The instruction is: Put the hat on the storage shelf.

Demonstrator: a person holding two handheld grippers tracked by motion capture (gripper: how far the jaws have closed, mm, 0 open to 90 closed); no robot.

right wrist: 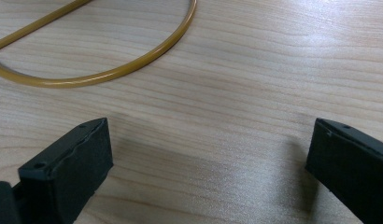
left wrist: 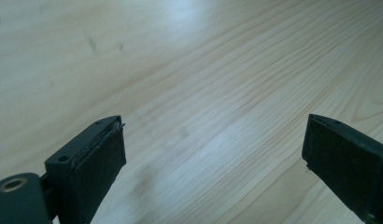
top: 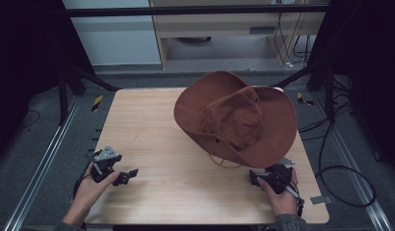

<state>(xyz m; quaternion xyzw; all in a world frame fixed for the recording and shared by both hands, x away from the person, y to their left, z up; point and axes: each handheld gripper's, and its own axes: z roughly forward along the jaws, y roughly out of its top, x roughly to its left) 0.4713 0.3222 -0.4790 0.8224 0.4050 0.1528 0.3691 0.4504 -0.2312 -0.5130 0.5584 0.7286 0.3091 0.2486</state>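
A brown wide-brimmed hat (top: 236, 118) lies on the right half of the wooden table (top: 152, 134), its crown tilted toward me. Its tan chin cord (top: 223, 162) loops out from under the near brim, and the same cord (right wrist: 110, 70) curves across the top of the right gripper view. My left gripper (top: 127, 176) rests near the table's front left, held by a hand, jaws open over bare wood (left wrist: 213, 126). My right gripper (top: 256, 179) sits at the front right, just below the hat brim, open with nothing between its jaws (right wrist: 210, 154).
Metal rails (top: 41, 163) run along both sides of the table. Black cables (top: 330, 159) lie on the floor at the right. A pale cabinet (top: 234, 29) and a dark frame bar (top: 186, 10) stand beyond the far edge.
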